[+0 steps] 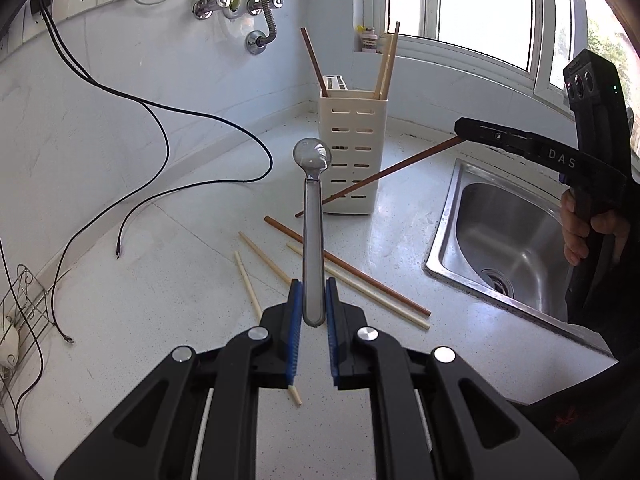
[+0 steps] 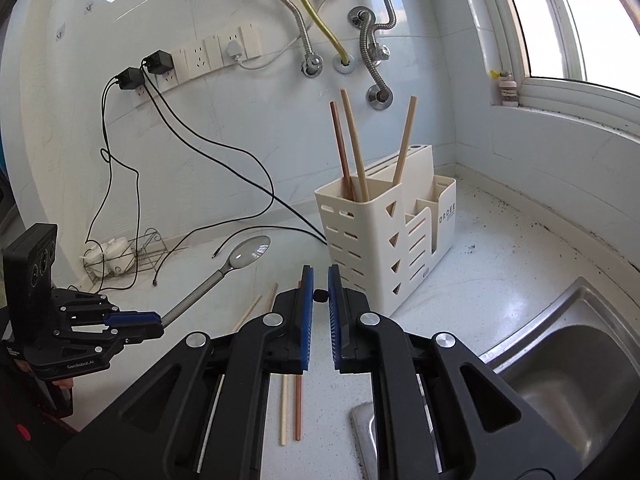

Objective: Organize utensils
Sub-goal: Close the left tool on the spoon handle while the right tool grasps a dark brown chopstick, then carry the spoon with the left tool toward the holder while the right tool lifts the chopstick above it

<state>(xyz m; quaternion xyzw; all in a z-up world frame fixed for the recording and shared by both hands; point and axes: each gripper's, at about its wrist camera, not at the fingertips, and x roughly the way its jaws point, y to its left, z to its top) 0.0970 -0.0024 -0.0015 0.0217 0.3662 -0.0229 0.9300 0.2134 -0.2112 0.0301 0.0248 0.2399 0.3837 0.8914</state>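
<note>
My left gripper (image 1: 314, 304) is shut on the handle of a steel spoon (image 1: 313, 216), held above the counter with its bowl toward the cream utensil holder (image 1: 352, 152). The spoon also shows in the right wrist view (image 2: 224, 270), with the left gripper (image 2: 158, 320) at lower left. My right gripper (image 2: 320, 294) is shut on a brown chopstick (image 1: 380, 178), seen end-on between the pads (image 2: 320, 295); in the left wrist view this gripper (image 1: 464, 126) is at right, above the sink's edge. The holder (image 2: 368, 240) holds three chopsticks. Several chopsticks (image 1: 348, 276) lie on the counter.
A steel sink (image 1: 504, 240) lies at right, also in the right wrist view (image 2: 568, 368). Black cables (image 1: 168, 152) trail over the counter and wall. A wire rack (image 1: 24, 312) stands at far left. Pipes (image 1: 256, 4) and sockets sit on the wall.
</note>
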